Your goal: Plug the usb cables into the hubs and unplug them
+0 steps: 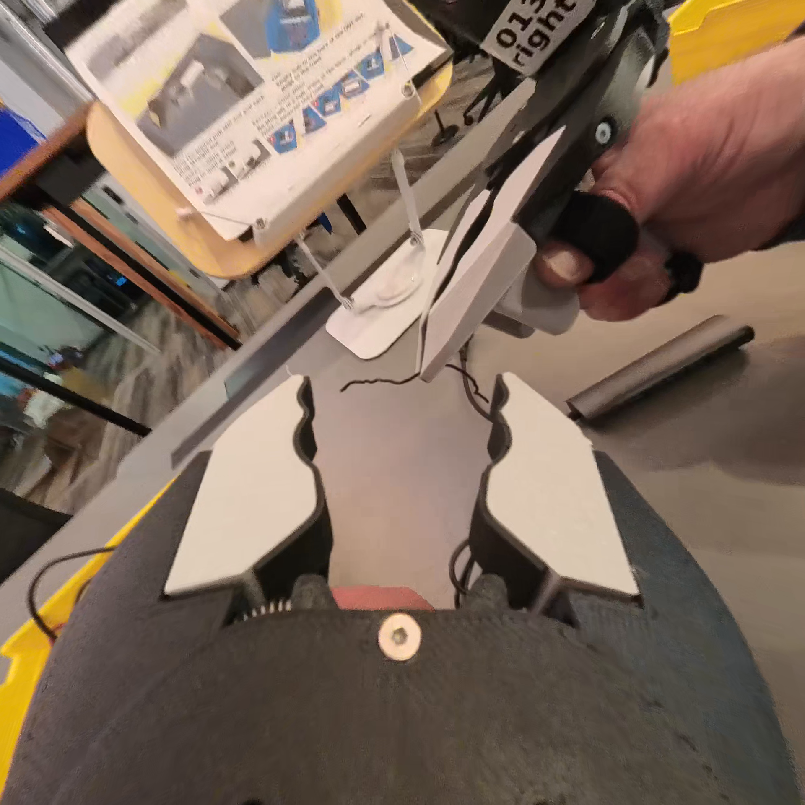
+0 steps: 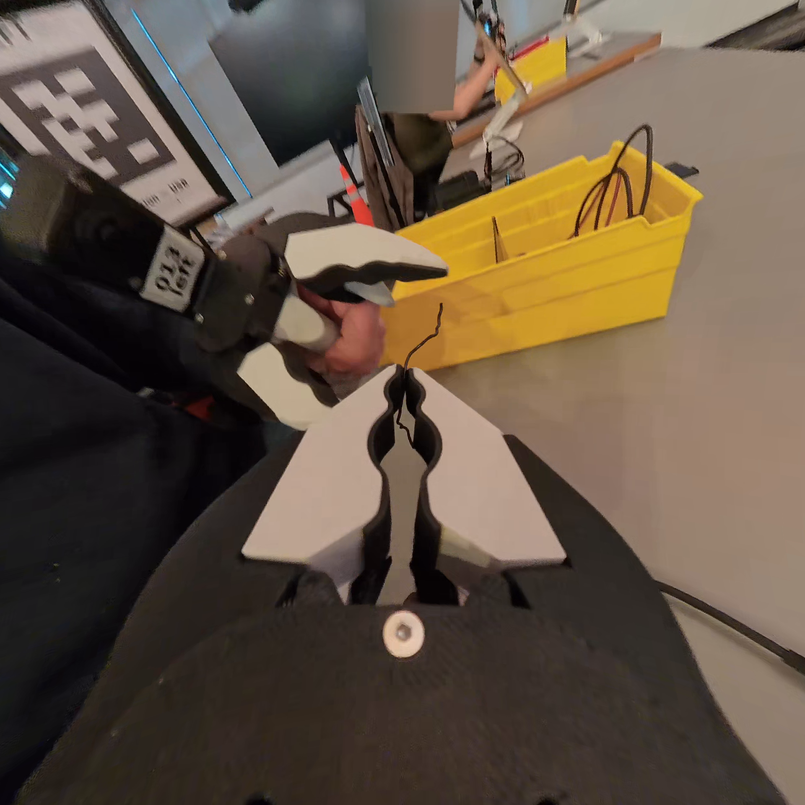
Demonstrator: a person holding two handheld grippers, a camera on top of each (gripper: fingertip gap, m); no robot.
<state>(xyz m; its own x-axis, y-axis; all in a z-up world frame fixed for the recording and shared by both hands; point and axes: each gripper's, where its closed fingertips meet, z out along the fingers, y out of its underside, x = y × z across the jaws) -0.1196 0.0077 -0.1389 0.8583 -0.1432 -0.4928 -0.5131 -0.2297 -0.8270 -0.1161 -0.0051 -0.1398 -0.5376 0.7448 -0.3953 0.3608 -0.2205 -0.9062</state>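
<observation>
My right gripper is shut on a thin, kinked black wire that sticks out past its tips. In the left wrist view the right gripper comes in from the upper right, held by a hand, with the wire trailing left just above the grey table. My left gripper is open and empty, its jaws wide apart just below that wire. It also shows in the right wrist view, open, at the left. A grey bar-shaped thing, perhaps a hub, lies on the table to the right.
A yellow bin holding dark cables stands behind the grippers. A white stand holds a printed sheet at the table's far edge. A black cable crosses the table at lower right. A person works at a far table. The tips of both grippers are at nearly the same place.
</observation>
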